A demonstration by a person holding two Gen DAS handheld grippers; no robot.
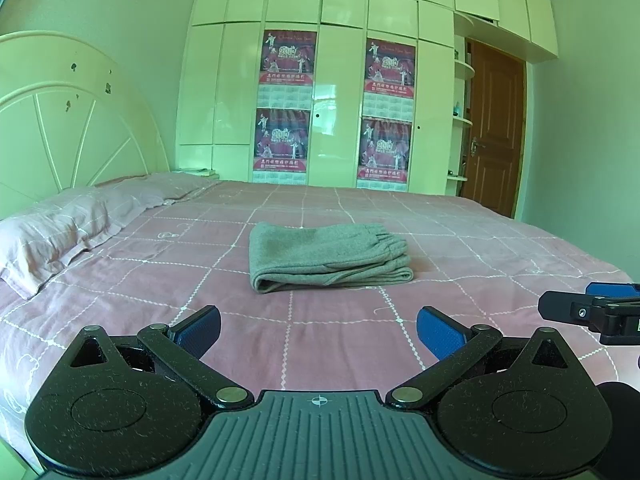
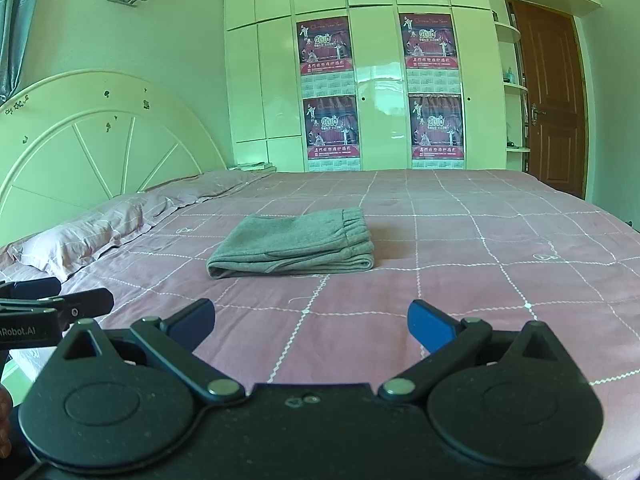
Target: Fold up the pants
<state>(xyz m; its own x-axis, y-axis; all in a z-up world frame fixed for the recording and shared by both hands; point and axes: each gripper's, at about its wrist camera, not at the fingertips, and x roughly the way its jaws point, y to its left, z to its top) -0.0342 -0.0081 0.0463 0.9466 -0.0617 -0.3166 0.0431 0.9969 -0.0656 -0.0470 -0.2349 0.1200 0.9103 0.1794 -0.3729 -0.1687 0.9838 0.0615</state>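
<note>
A white wardrobe (image 1: 320, 80) with four red posters fills the far wall, beside a brown door (image 1: 494, 128). In front of it stands a bed (image 1: 460, 240) with a pink checked cover and a pillow (image 1: 60, 232) at the headboard. The grey pants (image 1: 324, 256) lie folded in the middle of the cover, ahead of both tongs and apart from them. The left gripper (image 1: 318, 330) and the right gripper (image 2: 311, 322) both have their fingers spread wide, holding nothing.

Four wardrobe posters (image 2: 325, 44) around twelve o'clock each show "2010"; the upper ones read "Chinese New Year". At nine o'clock, the left gripper (image 2: 24, 330) body reads "Robot.AI", cut off.
</note>
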